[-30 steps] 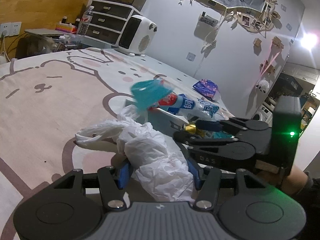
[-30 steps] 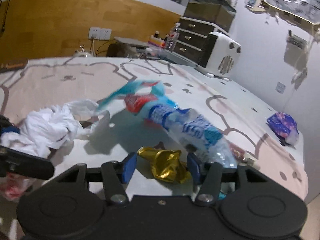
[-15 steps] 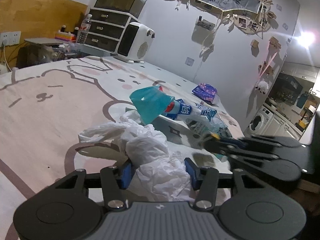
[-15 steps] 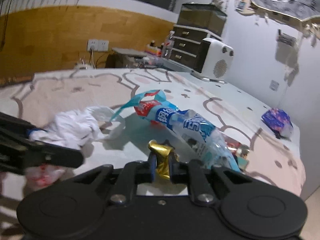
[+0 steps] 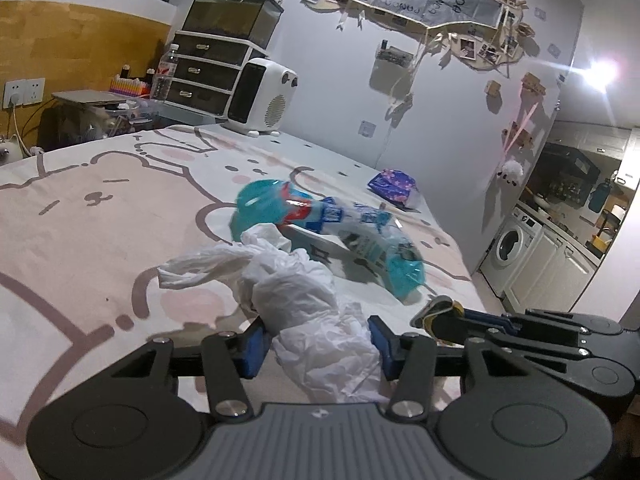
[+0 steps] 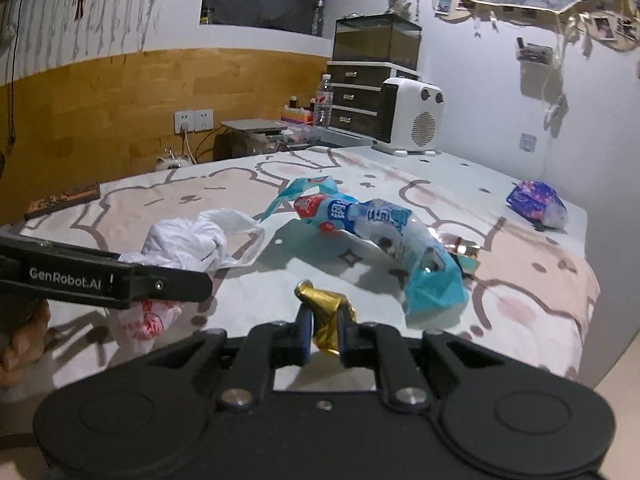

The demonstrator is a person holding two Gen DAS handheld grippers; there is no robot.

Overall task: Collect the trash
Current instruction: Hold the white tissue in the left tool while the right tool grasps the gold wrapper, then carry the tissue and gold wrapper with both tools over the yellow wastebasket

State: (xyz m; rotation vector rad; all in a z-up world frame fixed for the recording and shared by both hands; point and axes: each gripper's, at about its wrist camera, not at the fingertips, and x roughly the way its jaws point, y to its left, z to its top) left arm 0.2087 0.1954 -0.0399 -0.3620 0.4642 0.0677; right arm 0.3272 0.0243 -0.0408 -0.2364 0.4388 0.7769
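My right gripper is shut on a crumpled gold foil wrapper and holds it above the table; it also shows in the left wrist view. My left gripper stands around a crumpled white plastic bag, with the bag between its blue pads; the bag also shows in the right wrist view. A blue and red plastic package lies on the cartoon-print tablecloth beyond the bag, and shows in the right wrist view.
A purple wrapper lies near the table's far right edge. Small shiny scraps lie beside the blue package. A white heater, drawers and a water bottle stand at the back. The table edge drops off at right.
My right gripper closed on the gold foil wrapper and lifted it off the table, drawing back. The left gripper stayed around the white bag.
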